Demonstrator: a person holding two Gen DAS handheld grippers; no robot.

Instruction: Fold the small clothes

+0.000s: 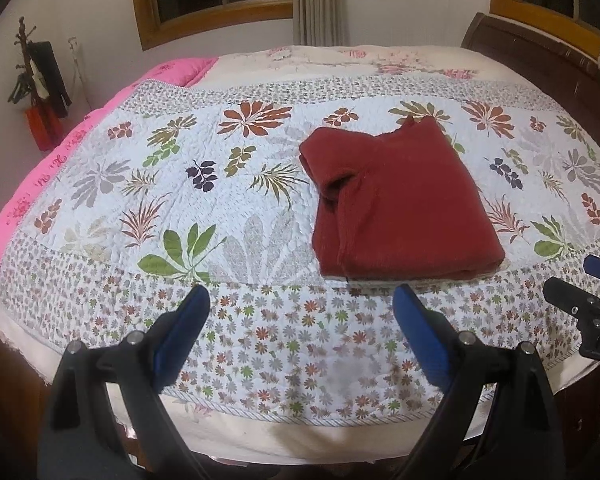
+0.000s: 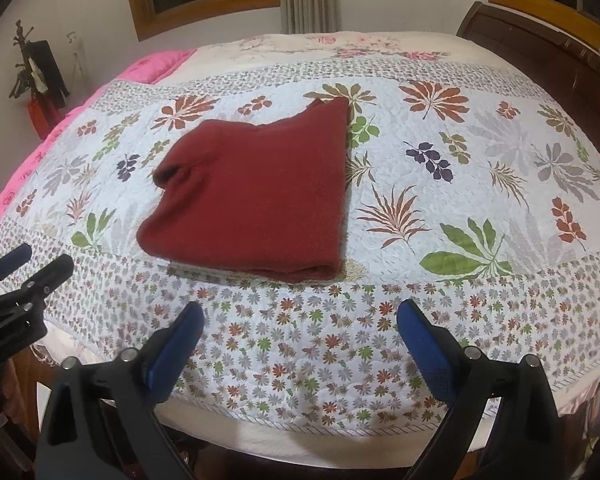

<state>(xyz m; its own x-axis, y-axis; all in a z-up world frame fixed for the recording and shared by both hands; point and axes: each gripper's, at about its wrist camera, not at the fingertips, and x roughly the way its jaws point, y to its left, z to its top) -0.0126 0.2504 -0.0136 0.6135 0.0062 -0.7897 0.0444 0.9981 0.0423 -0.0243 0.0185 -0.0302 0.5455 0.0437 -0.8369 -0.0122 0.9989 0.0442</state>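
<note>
A dark red garment (image 1: 400,200) lies folded into a flat rectangle on the floral quilt (image 1: 180,184); the right wrist view shows the same red garment (image 2: 256,196) left of centre. My left gripper (image 1: 302,300) hovers open over the quilt's near border, just short of the garment's front edge, holding nothing. Over the same border, a little nearer than the fold, my right gripper (image 2: 300,316) is open and empty. Each gripper shows at the edge of the other's view: the right gripper (image 1: 580,284) at far right, the left gripper (image 2: 32,268) at far left.
A pink blanket (image 1: 40,168) runs along the bed's left side. The dark wooden headboard (image 1: 540,52) stands at the right. A coat stand (image 1: 40,80) with hanging items is by the left wall, and windows with a curtain (image 1: 320,0) are behind the bed.
</note>
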